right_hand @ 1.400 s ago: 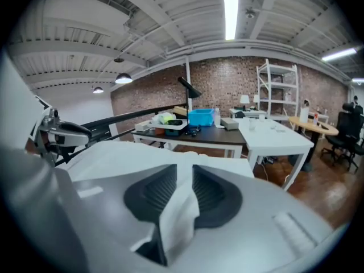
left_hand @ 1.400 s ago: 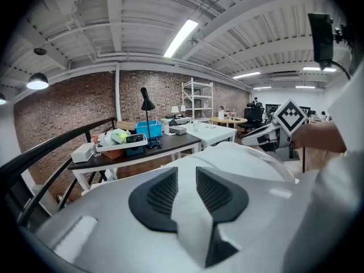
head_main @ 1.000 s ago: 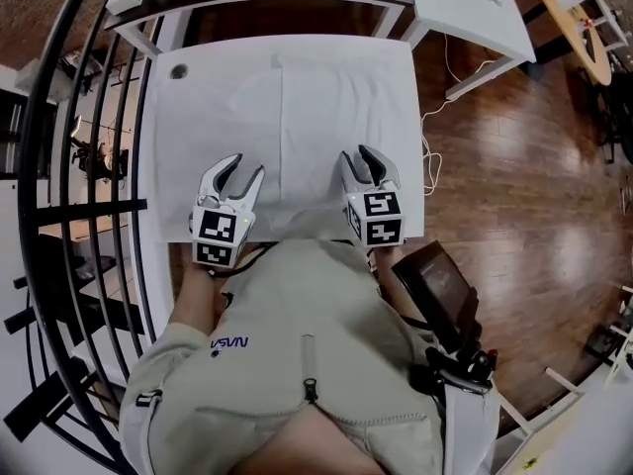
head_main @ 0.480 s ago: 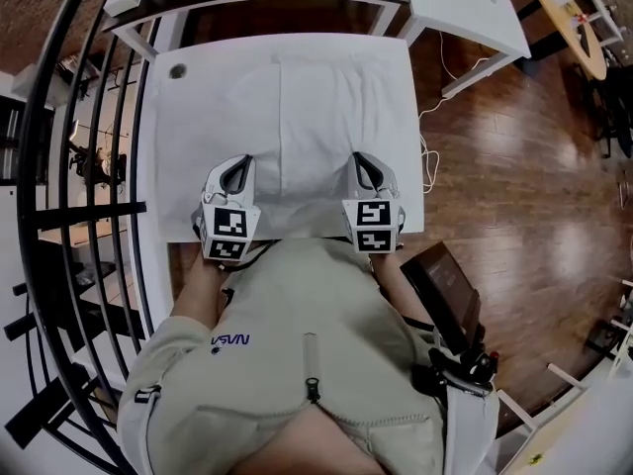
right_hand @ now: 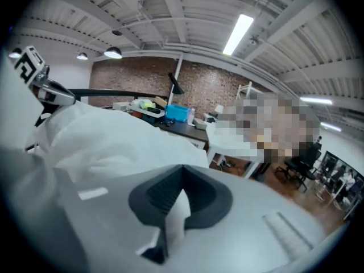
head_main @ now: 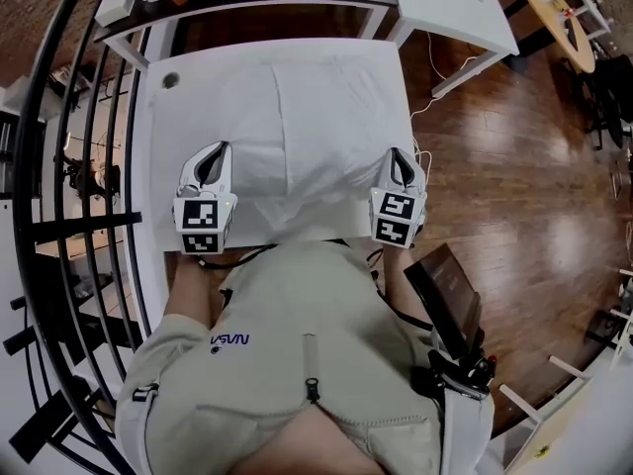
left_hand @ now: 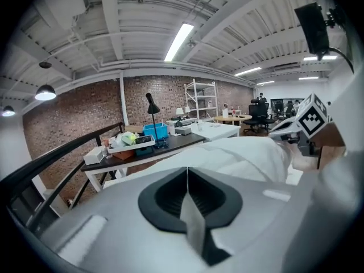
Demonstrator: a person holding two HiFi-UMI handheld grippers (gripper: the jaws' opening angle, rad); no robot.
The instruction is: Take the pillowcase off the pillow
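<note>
Your left gripper [head_main: 219,152] and right gripper [head_main: 397,156]: jaws pinched tight on near corners of the white fabric pillowcase [head_main: 307,117], one each. Pillowcase lies along the white rectangular worktop [head_main: 156,132].

The right gripper [right_hand: 182,181] pinches a fold of the white pillowcase [right_hand: 108,141] (billowing to its left); the left gripper [right_hand: 27,68] shows far left.

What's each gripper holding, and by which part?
Both grip the pillowcase by its near edge: left gripper at the left end, right gripper at the right.
</note>
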